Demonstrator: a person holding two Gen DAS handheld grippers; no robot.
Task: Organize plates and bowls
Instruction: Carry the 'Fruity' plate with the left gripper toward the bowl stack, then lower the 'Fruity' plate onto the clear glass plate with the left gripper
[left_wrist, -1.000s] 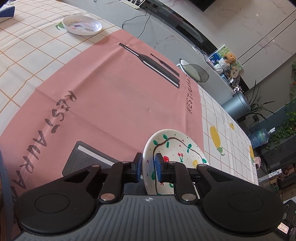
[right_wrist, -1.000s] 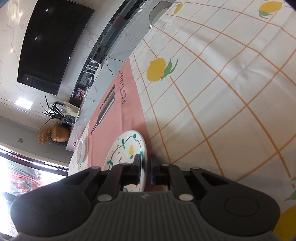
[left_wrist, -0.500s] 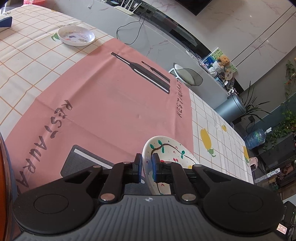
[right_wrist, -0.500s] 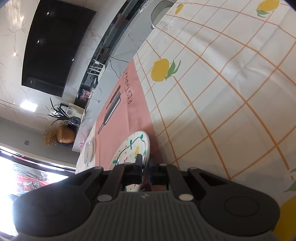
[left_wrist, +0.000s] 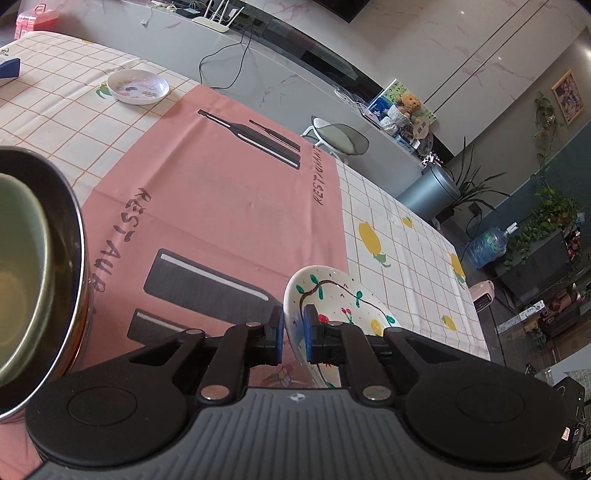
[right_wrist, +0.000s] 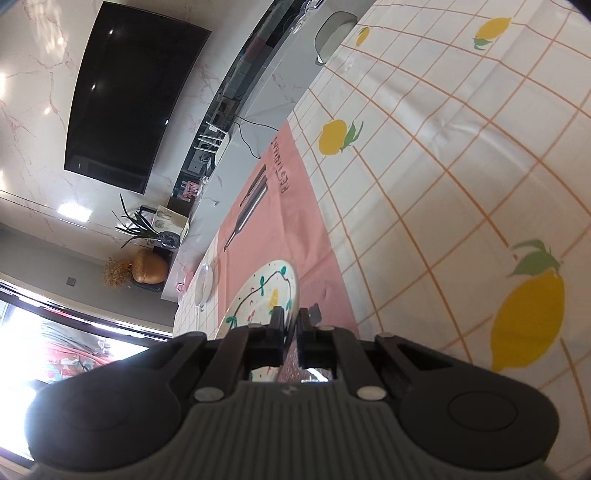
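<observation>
A white plate painted with vines, cherries and lemons (left_wrist: 332, 299) is held above the pink mat by both grippers. My left gripper (left_wrist: 293, 325) is shut on its near rim. My right gripper (right_wrist: 291, 325) is shut on the opposite rim of the same plate (right_wrist: 264, 291). A metal bowl with a green bowl nested inside (left_wrist: 33, 266) stands at the left edge of the left wrist view. A small white dish (left_wrist: 137, 86) sits on the checked cloth at the far left; it also shows in the right wrist view (right_wrist: 205, 282).
The pink mat (left_wrist: 221, 192) with printed cutlery covers the table's middle over a lemon-print checked cloth (right_wrist: 443, 184). A grey counter with cables (left_wrist: 258, 66), a chair (left_wrist: 340, 136) and a grey bin (left_wrist: 428, 192) stand beyond the table's far edge.
Both grippers have lifted the plate and carried it back and left. The metal bowl with the green bowl has come into view at the left of the left wrist view.
</observation>
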